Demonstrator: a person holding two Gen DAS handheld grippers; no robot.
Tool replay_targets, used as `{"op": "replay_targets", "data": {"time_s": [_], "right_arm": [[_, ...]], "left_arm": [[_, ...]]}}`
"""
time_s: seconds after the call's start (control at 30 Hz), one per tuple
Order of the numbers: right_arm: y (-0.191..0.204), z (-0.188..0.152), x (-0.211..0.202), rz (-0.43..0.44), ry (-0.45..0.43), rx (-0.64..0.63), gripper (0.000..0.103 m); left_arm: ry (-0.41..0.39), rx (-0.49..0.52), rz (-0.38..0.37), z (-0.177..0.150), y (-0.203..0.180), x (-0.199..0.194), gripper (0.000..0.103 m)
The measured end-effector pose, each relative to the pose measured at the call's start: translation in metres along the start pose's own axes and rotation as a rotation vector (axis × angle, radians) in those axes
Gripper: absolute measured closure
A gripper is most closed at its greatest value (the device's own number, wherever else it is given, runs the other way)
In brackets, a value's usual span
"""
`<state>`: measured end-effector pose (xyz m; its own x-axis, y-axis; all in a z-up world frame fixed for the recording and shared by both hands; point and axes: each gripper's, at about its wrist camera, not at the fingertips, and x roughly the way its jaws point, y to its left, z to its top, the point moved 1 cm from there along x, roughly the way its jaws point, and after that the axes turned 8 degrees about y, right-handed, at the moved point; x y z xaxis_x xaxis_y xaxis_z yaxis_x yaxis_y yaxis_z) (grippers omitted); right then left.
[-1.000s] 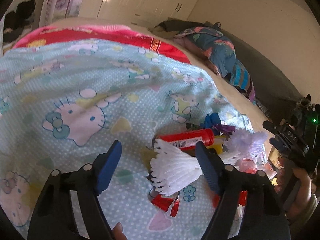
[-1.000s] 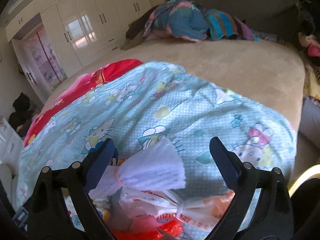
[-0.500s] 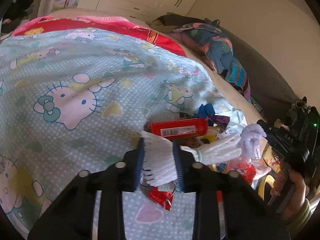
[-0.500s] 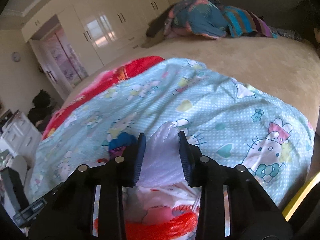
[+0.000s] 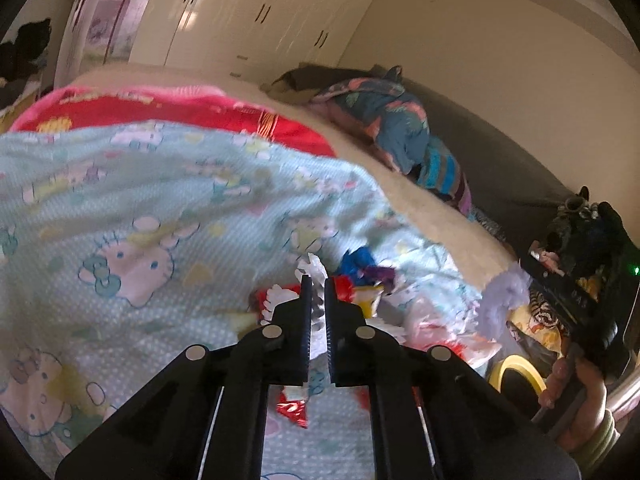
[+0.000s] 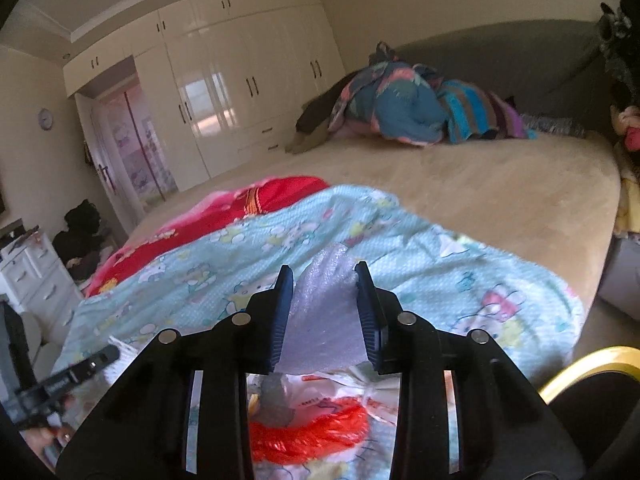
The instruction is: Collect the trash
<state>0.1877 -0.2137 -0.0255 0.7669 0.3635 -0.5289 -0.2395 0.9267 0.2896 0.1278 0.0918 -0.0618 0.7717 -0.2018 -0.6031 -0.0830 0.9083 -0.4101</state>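
Note:
A white foam fruit net [image 5: 314,270], tied in the middle, has one fanned end pinched in my left gripper [image 5: 316,286], which is shut on it above the pile of trash. My right gripper [image 6: 324,278] is shut on a pale lilac-white foam fan [image 6: 326,312]. In the left wrist view that fan [image 5: 504,296] shows at the right gripper [image 5: 532,280], held by a hand at the right edge. Both fans appear to be ends of one net. Loose on the blanket lie a red foil wrapper [image 5: 292,408], a blue wrapper [image 5: 358,260] and a red mesh bag [image 6: 316,428].
The trash lies on a light-blue cartoon blanket [image 5: 140,220] over a beige bed [image 6: 500,200]. A yellow-rimmed bin [image 6: 592,364] stands off the bed's near corner. Bundled clothes [image 6: 400,108] sit by the grey headboard. White wardrobes line the far wall.
Both grippers went from wide open to shut, each on one fanned end of the foam net. Both then rose, lifting the net off the pile.

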Motion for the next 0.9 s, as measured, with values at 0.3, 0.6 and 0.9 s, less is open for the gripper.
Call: {"op": "replay_targets", "data": {"time_s": [0.3,0.6,0.9], "right_arm": [[-0.024,-0.003,-0.045,-0.060,-0.047,0.029,0.078],[-0.051,-0.012,-0.076,-0.131,-0.081,0.058,0.078],[-0.081,-0.018,-0.103,-0.201,-0.101,0.085,0.078]], "left_arm": [[-0.059,0.080,-0.091,0.007,-0.045,-0.032,0.097],[-0.061,0.161,-0.143,0.001,-0.085,-0.044,0.097],[-0.017,0.233,-0.205,-0.012,-0.125,-0.039,0.097]]}}
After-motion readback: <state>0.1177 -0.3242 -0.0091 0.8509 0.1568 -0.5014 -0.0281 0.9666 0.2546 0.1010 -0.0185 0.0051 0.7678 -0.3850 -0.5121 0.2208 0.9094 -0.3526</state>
